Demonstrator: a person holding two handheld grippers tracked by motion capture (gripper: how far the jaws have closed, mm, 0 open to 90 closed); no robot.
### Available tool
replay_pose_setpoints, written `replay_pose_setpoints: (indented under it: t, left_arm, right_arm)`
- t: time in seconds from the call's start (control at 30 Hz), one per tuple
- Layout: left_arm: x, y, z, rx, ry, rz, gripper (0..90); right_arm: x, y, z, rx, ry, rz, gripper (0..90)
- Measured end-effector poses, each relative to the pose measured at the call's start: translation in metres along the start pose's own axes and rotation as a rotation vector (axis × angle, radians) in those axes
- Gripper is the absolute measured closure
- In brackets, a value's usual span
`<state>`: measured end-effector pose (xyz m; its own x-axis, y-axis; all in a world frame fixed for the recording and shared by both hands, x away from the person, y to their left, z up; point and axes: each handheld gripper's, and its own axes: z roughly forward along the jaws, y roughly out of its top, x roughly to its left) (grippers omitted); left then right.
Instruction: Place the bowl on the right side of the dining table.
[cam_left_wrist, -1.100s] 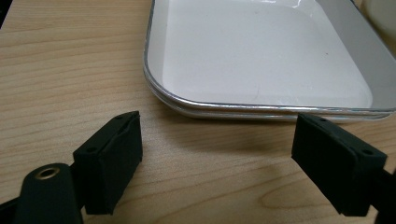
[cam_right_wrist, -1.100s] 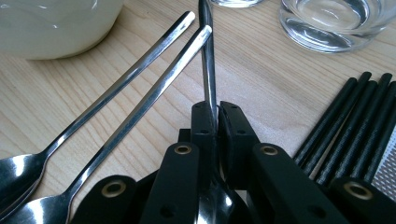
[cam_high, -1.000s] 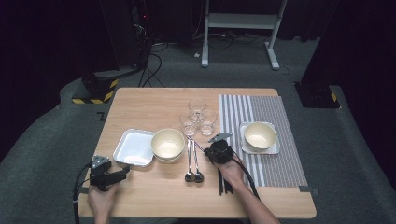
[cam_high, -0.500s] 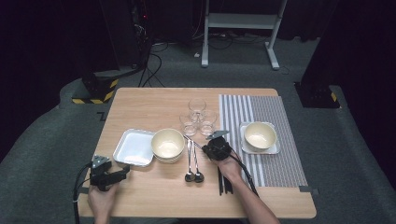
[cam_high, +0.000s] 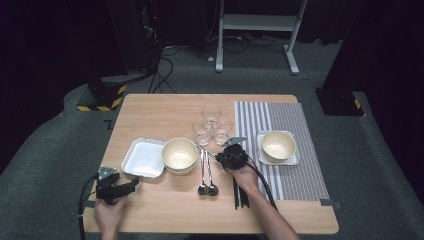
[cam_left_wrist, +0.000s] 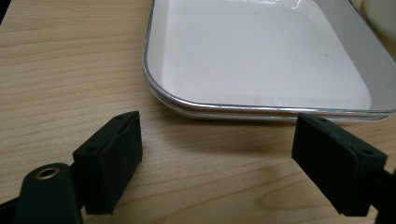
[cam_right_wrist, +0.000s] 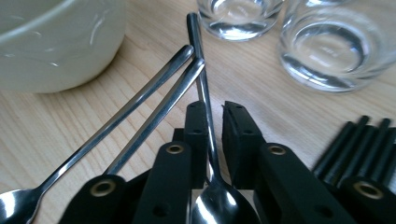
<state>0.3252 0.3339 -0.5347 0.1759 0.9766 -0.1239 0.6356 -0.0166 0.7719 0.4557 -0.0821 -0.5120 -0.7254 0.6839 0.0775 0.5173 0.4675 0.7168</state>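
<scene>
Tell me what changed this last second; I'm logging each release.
The right gripper has just been opening its jaws, the spoon handle between them with a gap beside it. Its hand barely shifted. The left gripper, open by the tray, and the two other spoons stayed put.

Grey-striped mat (cam_high: 280, 131), cream bowl (cam_high: 179, 153)

**Open jaws before the white tray**

The left gripper (cam_left_wrist: 217, 170) stands with its two black, block-shaped jaws set wide apart, nothing between them but bare light wooden table (cam_left_wrist: 60, 70). Just beyond the jaws lies a shallow square white tray with a silver metal rim (cam_left_wrist: 261, 56), its near edge running across between them and not touched by either pad. At the tray's far right corner a pale cream curved edge (cam_left_wrist: 380, 18) shows, too cropped to identify.
</scene>
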Motion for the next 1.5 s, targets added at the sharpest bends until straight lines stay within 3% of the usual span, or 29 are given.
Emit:
replay_pose_setpoints:
  t: [0.23, 0.3, 1.0, 1.5]
  left_arm:
    - [0.000, 0.000, 0.000, -0.001, -0.001, -0.004, 16.4]
    - [0.001, 0.000, 0.000, -0.001, -0.003, -0.006, 16.4]
    - [0.001, 0.000, 0.000, -0.003, -0.002, -0.004, 16.7]
    - [0.001, 0.000, 0.000, -0.003, -0.001, -0.005, 17.1]
  right_arm:
    - [-0.009, -0.009, -0.019, -0.007, 0.000, 0.005, 72.4]
    - [-0.012, -0.012, -0.020, 0.005, 0.026, 0.021, 69.5]
    - [-0.019, -0.025, -0.020, 0.019, 0.053, 0.044, 64.8]
    - [-0.013, -0.025, -0.017, 0.040, 0.025, -0.005, 67.0]
